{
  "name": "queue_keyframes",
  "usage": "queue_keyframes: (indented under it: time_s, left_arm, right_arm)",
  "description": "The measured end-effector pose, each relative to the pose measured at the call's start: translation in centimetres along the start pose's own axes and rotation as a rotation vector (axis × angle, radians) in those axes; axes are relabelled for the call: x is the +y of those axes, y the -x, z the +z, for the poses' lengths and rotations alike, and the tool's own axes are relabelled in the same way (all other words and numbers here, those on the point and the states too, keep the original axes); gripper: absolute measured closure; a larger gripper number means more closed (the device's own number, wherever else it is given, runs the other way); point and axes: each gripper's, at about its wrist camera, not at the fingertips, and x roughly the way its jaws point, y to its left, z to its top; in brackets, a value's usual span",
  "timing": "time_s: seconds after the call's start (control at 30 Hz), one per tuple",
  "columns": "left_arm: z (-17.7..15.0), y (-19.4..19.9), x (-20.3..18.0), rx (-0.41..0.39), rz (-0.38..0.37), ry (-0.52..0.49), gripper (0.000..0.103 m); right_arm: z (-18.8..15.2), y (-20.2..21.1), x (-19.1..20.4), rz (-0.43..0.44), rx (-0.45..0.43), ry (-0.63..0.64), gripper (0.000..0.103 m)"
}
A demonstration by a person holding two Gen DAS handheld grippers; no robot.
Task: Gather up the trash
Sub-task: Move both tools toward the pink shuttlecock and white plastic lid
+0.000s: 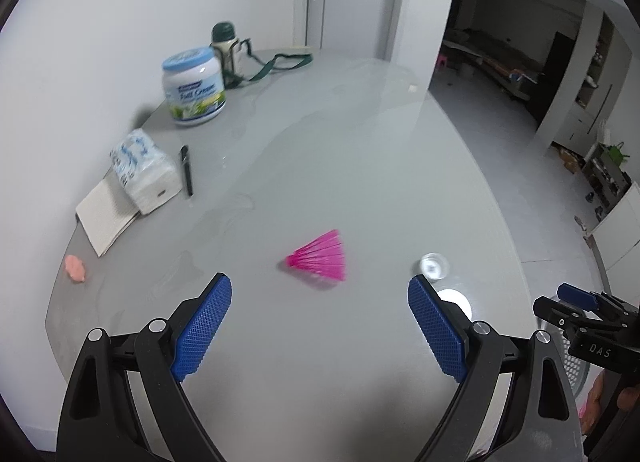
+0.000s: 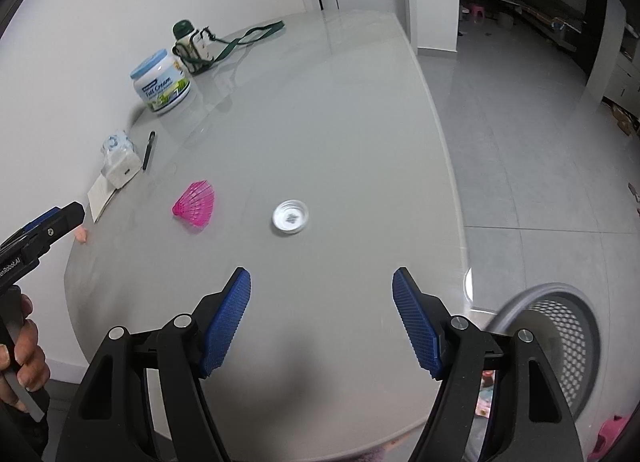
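- The left gripper (image 1: 319, 328) has its blue fingers (image 1: 204, 328) spread wide with nothing between them, hovering above the grey table (image 1: 360, 150); the right gripper (image 2: 322, 322) is likewise released and empty, its pads well apart
- The pink shuttlecock (image 1: 320, 256) lies on its side on the table just ahead of the left gripper, roughly centred between its fingers but not yet between them
- A small clear plastic lid (image 2: 291, 217) sits flat on the table ahead of the right gripper, well apart from the shuttlecock
- A pinkish crumpled scrap (image 1: 76, 268) rests near the table's left edge, beside a notebook (image 1: 106, 216)
- The grey perforated waste basket (image 2: 560, 326) stands off the table's near right edge, below the right gripper
- Step in hand, by judgement: the approach to the next piece of trash, nothing being held yet; several pieces remain on the table, so the task seems well short of done
- The next move likely calls for lowering the left gripper forward until the shuttlecock sits between the pads, then closing gently, since its skirt looks thin and may crush or slip
- The tissue pack (image 1: 144, 172), pen (image 1: 187, 170), milk-powder jar (image 1: 194, 86) and bottle (image 1: 226, 46) by the wall look like things to leave alone
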Motion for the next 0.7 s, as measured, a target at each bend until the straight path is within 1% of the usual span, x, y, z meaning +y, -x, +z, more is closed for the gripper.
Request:
queue_keyframes:
  time_s: [0.13, 0.27, 0.43, 0.6, 0.7]
  left_arm:
    - [-0.2, -2.4, 1.5, 0.009, 0.002, -0.006, 0.015]
    - [-0.4, -5.2, 2.1, 0.032, -0.009, -0.013, 0.015]
    - [-0.7, -8.1, 2.1, 0.044, -0.042, -0.024, 0.015]
    - [-0.9, -10.2, 1.5, 0.042, -0.05, -0.045, 0.015]
    - [-0.9, -11.1, 1.6, 0.044, -0.056, -0.041, 0.015]
  right_arm:
    - [0.4, -2.5, 1.3, -0.005, 0.005, -0.006, 0.033]
    - [0.5, -4.9, 2.0, -0.03, -0.002, -0.009, 0.033]
    - [0.6, -7.7, 2.2, -0.045, -0.009, -0.045, 0.033]
    - [0.8, -10.3, 2.5, -0.064, -0.019, -0.056, 0.033]
    - [1.1, -11.7, 2.9, -0.078, -0.021, -0.052, 0.033]
